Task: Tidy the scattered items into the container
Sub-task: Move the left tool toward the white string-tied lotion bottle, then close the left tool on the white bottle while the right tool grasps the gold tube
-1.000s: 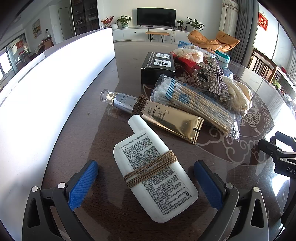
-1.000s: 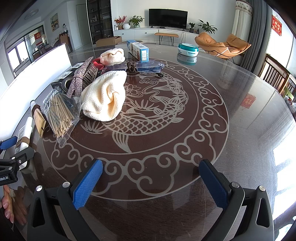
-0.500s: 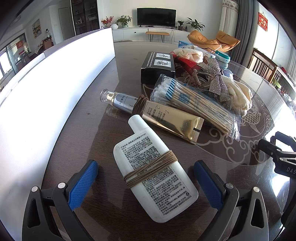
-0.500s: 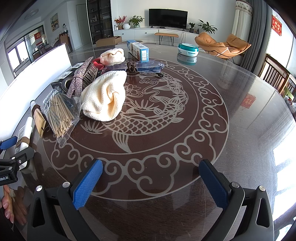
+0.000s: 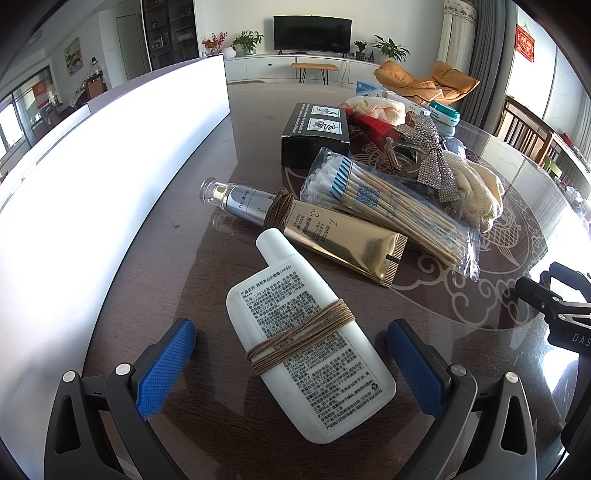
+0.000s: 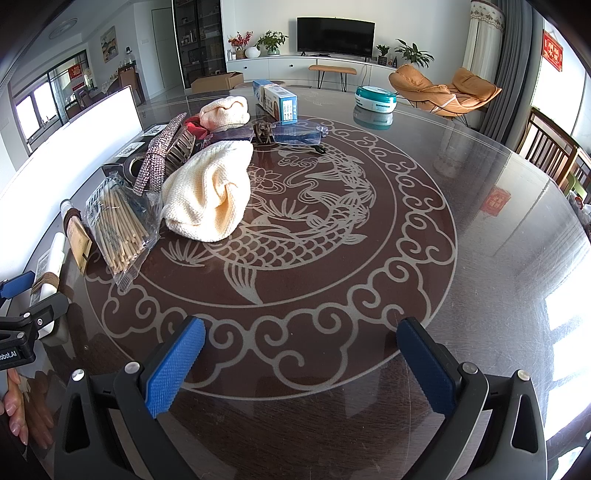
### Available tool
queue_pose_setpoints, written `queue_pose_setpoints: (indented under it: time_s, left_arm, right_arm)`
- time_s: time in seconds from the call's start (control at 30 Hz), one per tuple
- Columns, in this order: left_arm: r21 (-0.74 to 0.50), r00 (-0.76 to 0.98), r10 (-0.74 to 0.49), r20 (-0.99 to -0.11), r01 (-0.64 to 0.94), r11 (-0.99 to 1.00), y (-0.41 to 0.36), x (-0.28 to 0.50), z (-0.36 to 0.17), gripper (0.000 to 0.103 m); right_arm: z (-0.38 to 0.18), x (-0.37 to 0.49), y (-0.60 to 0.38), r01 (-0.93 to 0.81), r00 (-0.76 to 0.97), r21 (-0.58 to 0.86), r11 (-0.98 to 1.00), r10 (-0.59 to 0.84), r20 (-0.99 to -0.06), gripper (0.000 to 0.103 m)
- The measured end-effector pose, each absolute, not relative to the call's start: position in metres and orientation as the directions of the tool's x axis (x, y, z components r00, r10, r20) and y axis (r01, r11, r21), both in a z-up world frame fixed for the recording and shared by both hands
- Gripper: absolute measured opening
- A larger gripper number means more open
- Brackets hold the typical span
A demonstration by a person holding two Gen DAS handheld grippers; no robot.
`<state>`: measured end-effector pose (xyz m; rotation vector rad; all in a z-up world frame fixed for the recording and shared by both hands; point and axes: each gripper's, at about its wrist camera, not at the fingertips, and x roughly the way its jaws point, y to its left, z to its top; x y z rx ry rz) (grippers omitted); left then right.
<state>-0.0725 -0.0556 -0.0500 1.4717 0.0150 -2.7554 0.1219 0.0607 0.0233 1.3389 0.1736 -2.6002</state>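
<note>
Below, both grippers gape: left gripper (image 5: pixel 291 354) straddles an "SPF50+" white bottle (image 5: pixel 308 354), right gripper (image 6: pixel 301 365) empty

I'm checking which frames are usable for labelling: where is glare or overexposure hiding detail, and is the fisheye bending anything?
Left wrist view: the white container wall is blown out to featureless white, while the white bottle label stays sharp. Right wrist view: window glare washes out the glass table at right, and the television bows with the fisheye. Both views: dark vignette in the corners.

Glass-topped table (image 6: pixel 480 221), white bottle (image 5: pixel 310 347), gold tube (image 5: pixel 343 240), cotton swabs (image 5: pixel 388 206)
</note>
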Motion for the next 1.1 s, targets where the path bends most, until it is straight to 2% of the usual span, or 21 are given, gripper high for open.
queue_pose_setpoints:
  time_s: [1.1]
  left_arm:
    - [0.0, -0.547, -0.008, -0.837, 0.015, -1.0, -0.0557, -0.078, -0.0488, 0.103]
  right_arm:
    - [0.0232, 0.1219, 0.0608, 0.235, -0.565, -0.008, -0.972, -0.13, -0.815, 0.103]
